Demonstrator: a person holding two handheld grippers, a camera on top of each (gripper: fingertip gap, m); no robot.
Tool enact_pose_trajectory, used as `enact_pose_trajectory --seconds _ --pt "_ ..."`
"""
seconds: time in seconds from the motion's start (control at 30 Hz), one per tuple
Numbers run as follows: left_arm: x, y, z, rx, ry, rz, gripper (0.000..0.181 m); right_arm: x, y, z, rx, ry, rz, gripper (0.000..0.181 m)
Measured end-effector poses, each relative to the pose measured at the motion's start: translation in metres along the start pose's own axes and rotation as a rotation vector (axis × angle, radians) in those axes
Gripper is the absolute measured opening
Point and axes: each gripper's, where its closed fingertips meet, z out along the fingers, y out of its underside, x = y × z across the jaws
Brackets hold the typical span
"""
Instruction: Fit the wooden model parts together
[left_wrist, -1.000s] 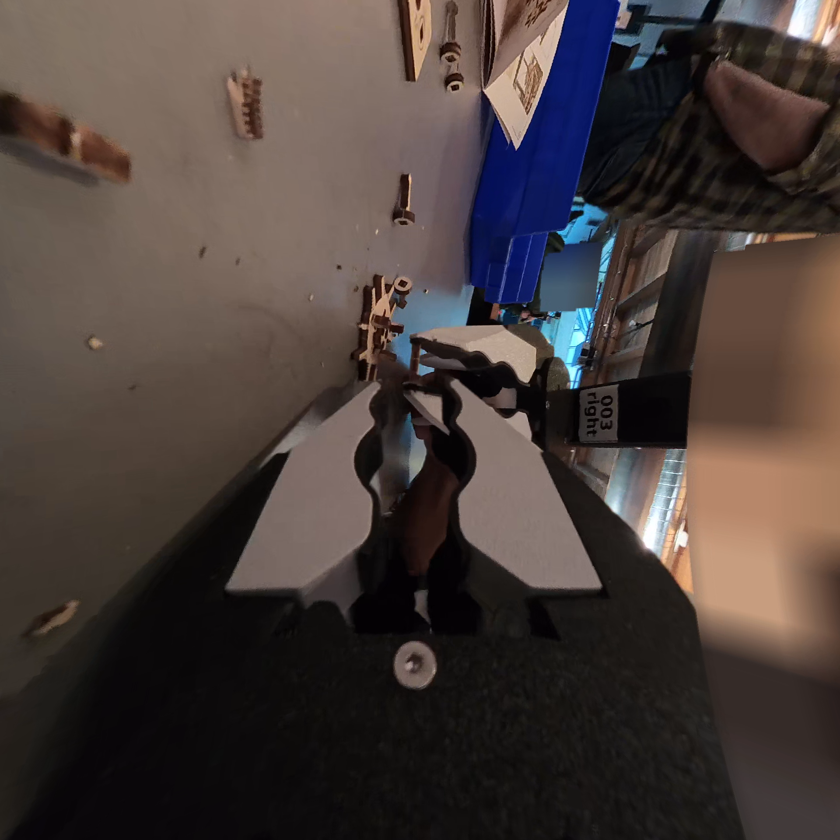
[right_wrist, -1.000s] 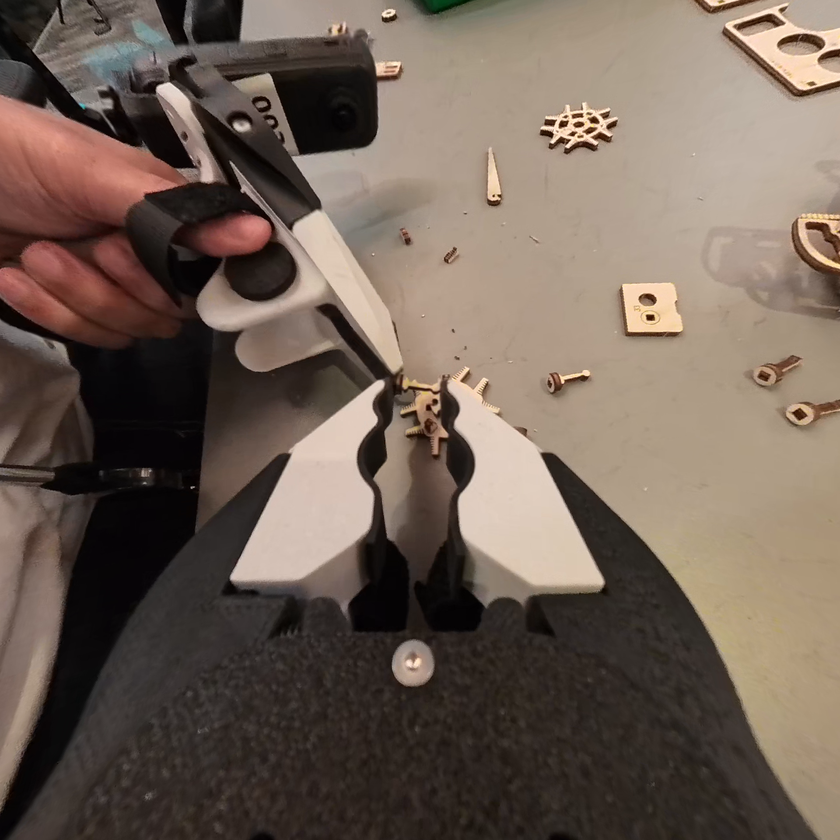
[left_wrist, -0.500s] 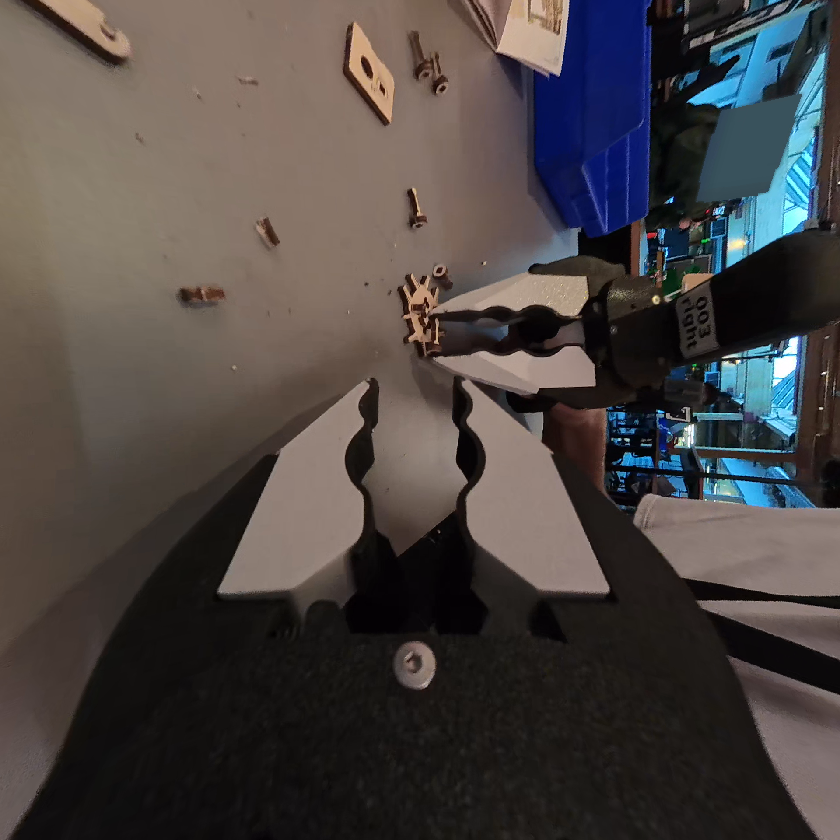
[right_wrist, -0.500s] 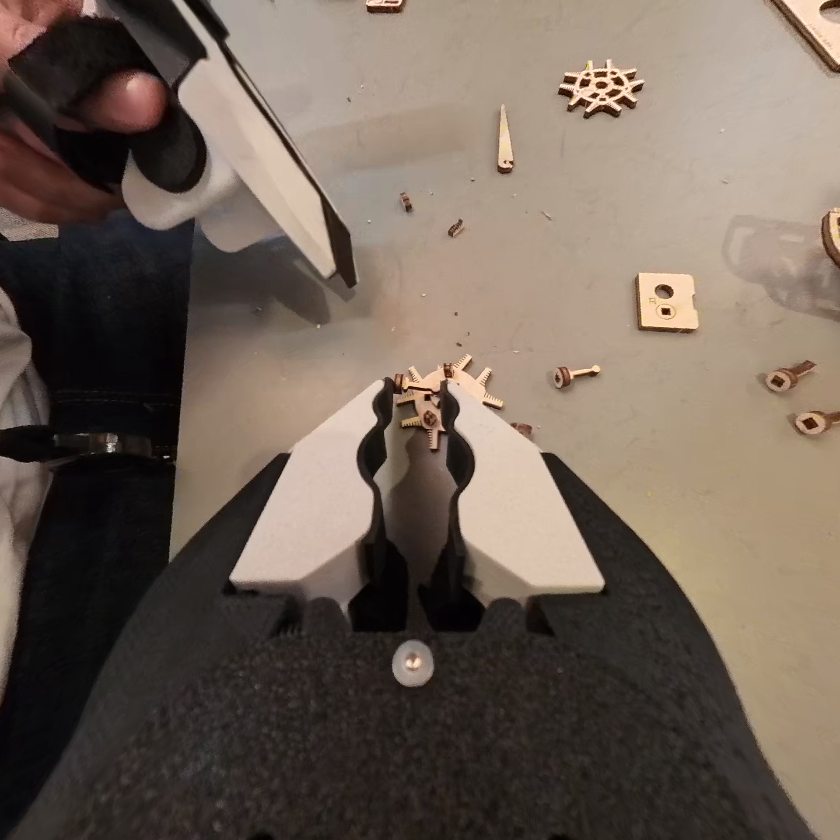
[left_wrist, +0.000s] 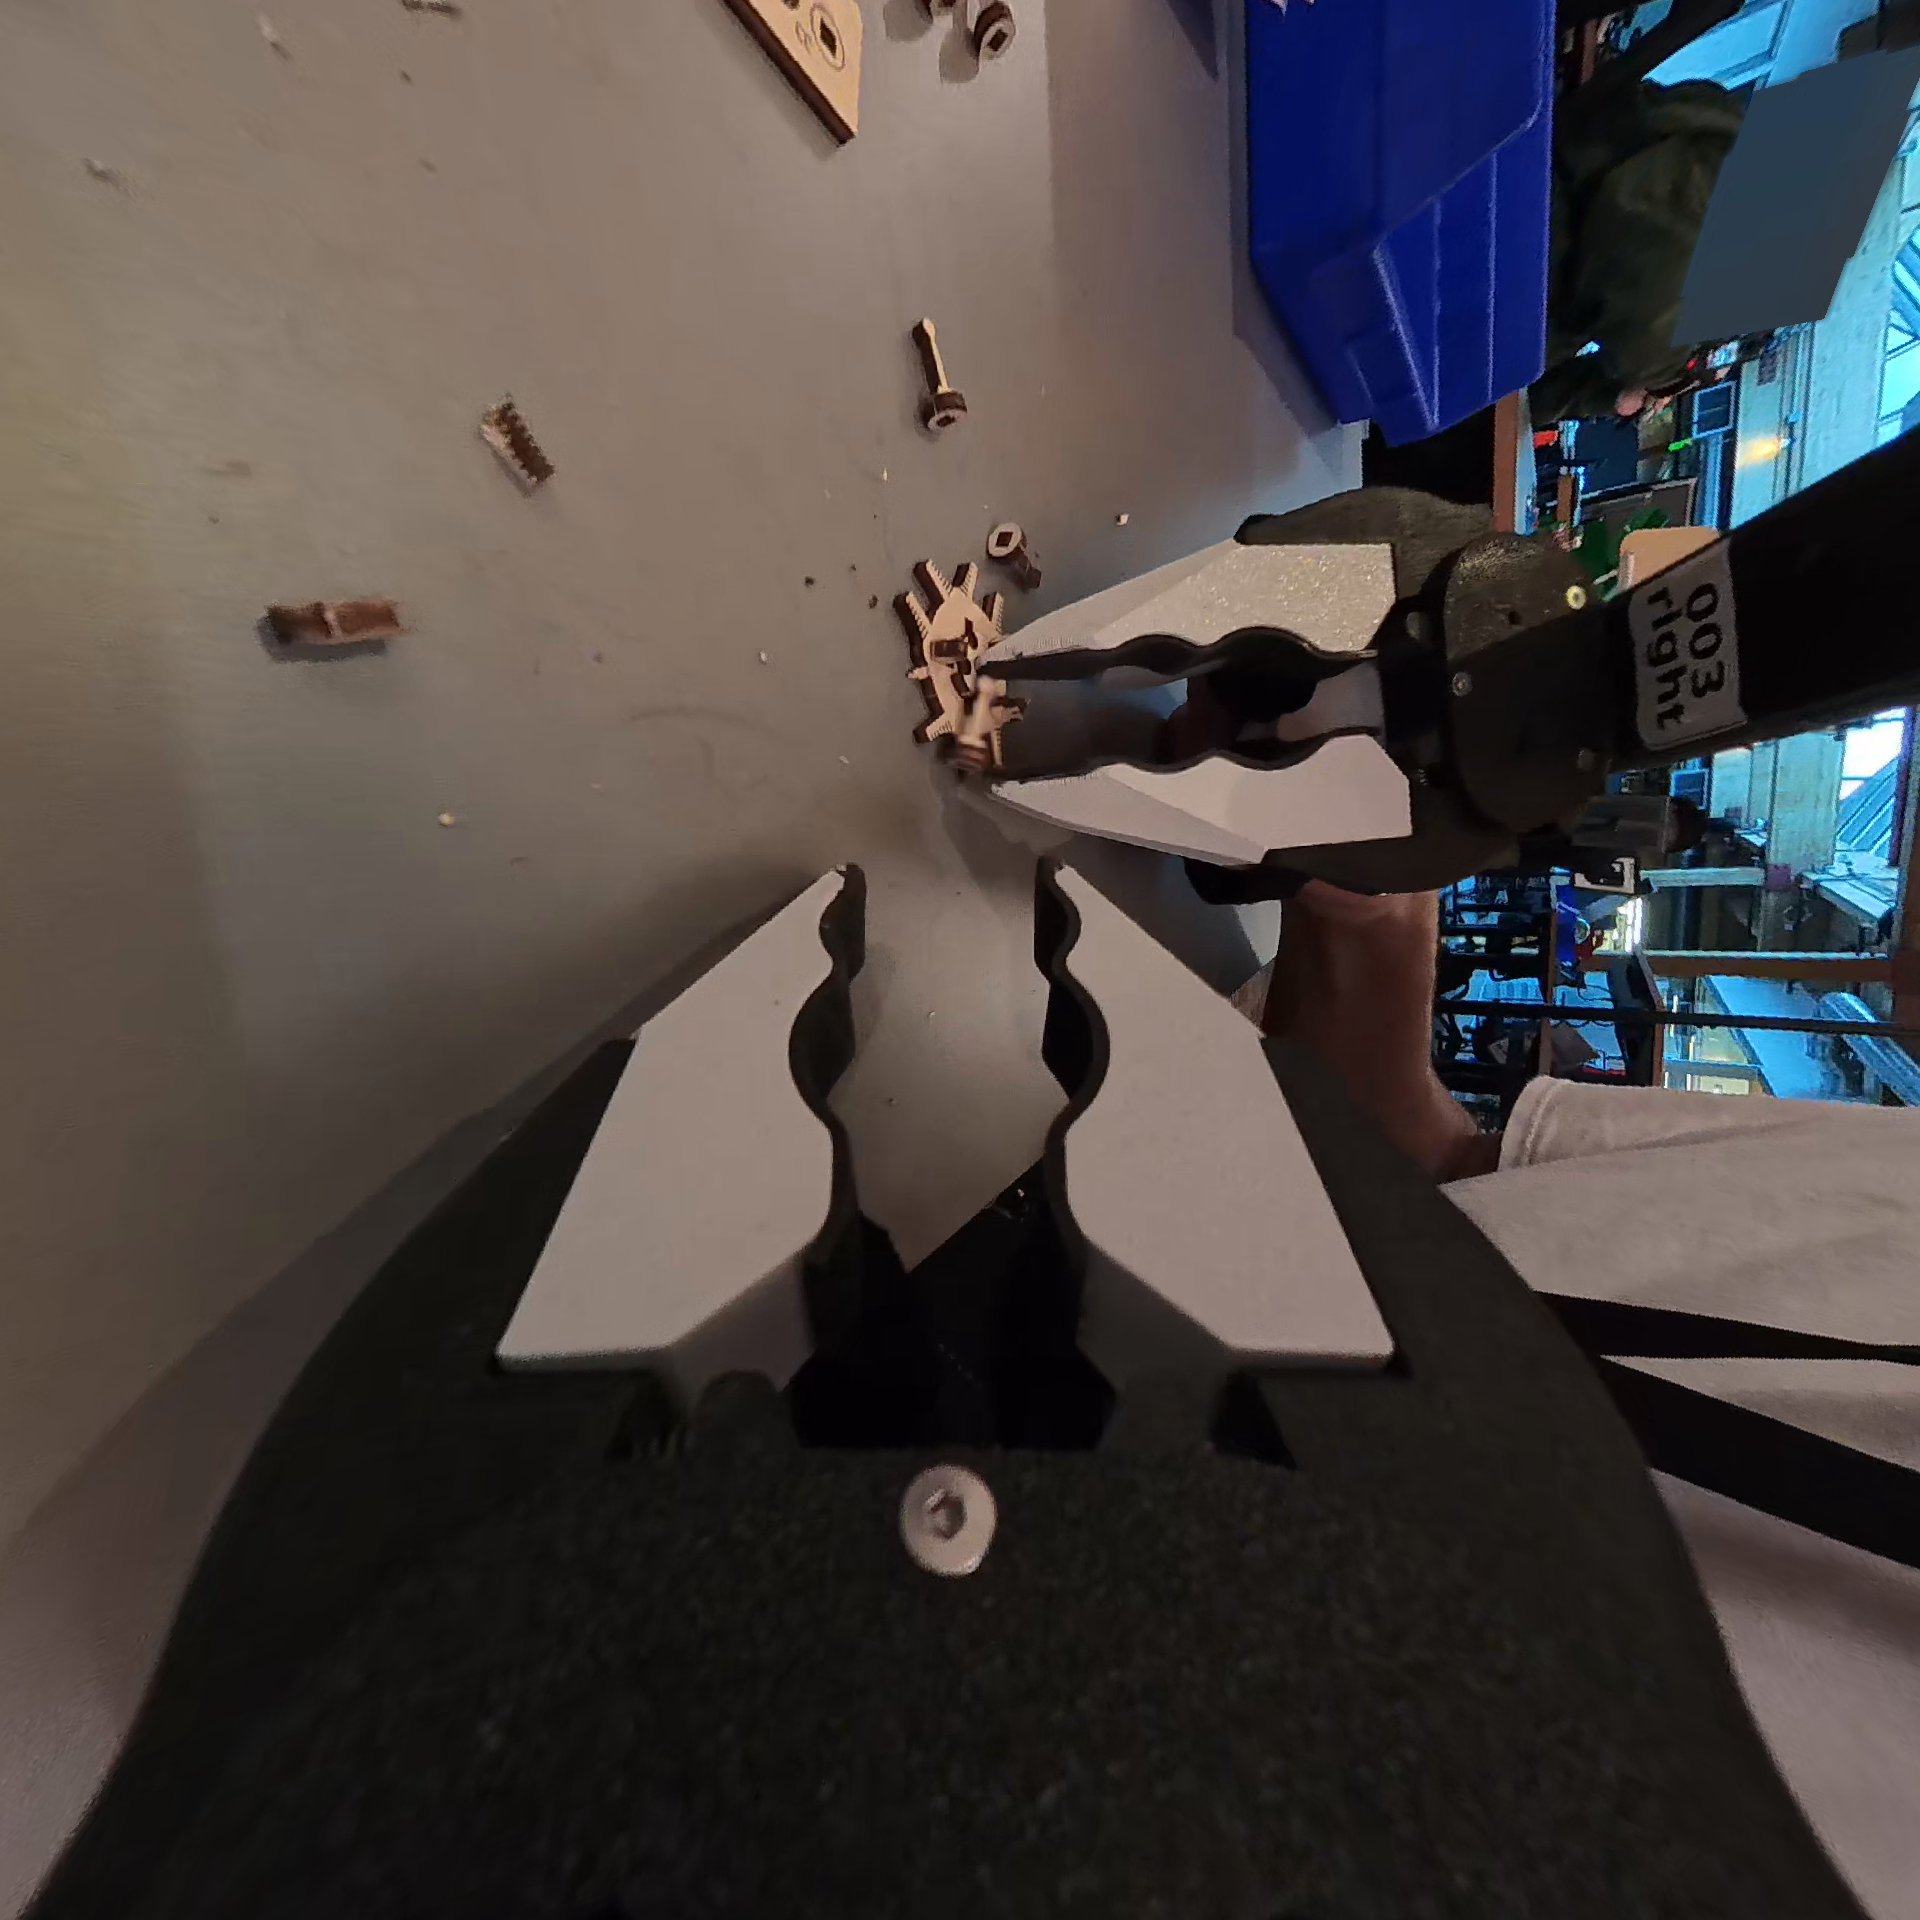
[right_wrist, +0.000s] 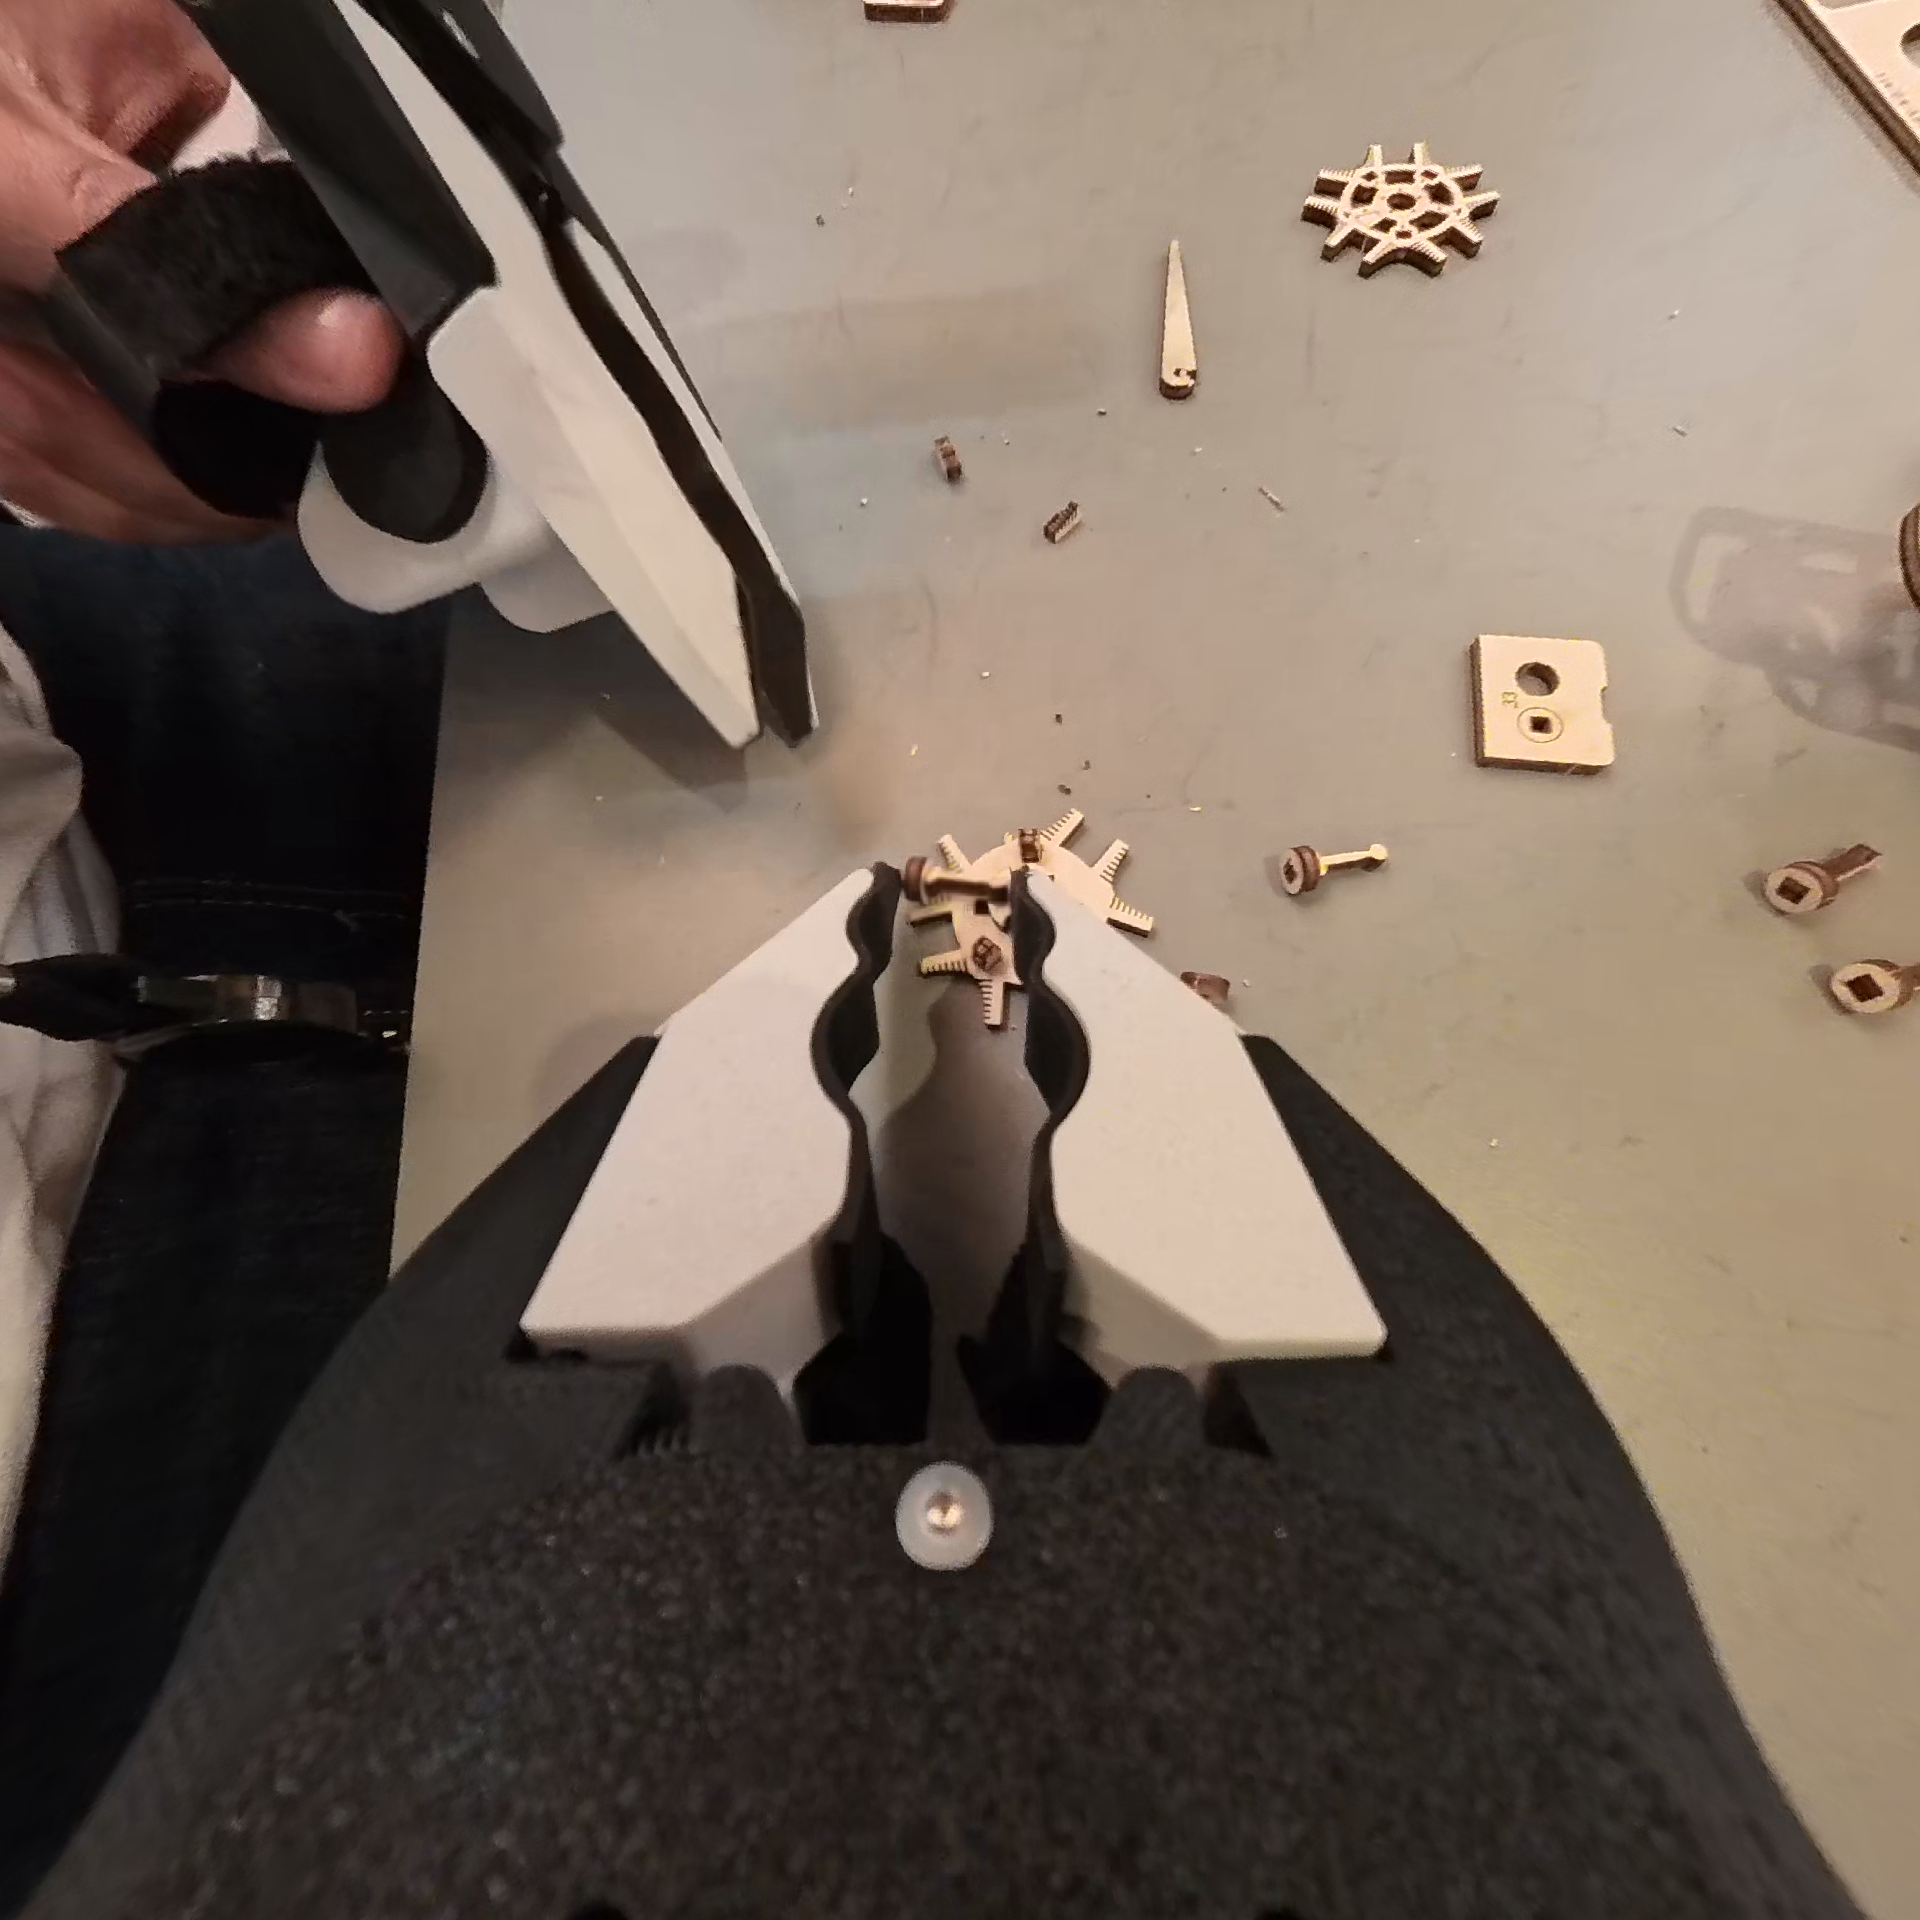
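The left tongs (right_wrist: 774, 717) hang empty above the grey worktop (right_wrist: 1351, 1039), fingers spread apart. Just right of them, the right tongs (right_wrist: 951, 883) pinch a small wooden pin (right_wrist: 961, 878) over the toothed wooden wheel (right_wrist: 1039, 909) lying there.

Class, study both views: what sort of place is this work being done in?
Probably a workshop or maker space: loose laser-cut wooden gears and pegs scattered on a grey workbench, a blue storage bin at its edge, and shelving behind.
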Motion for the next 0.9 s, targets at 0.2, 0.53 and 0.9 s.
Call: enact_pose_trajectory --seconds 0.2,0.53,0.9 --pt "0.001 0.001 0.005 -0.016 -0.021 0.047 0.030 0.000 0.000 0.000 -0.001 0.010 -0.012 0.022" --pt "0.006 -0.008 0.020 -0.068 -0.140 0.444 0.027 0.011 -0.015 -0.036 0.190 0.006 0.056 0.022" --pt "0.001 -0.010 0.038 -0.029 -0.319 0.612 0.012 0.009 -0.030 -0.069 0.436 -0.093 0.174 0.021"
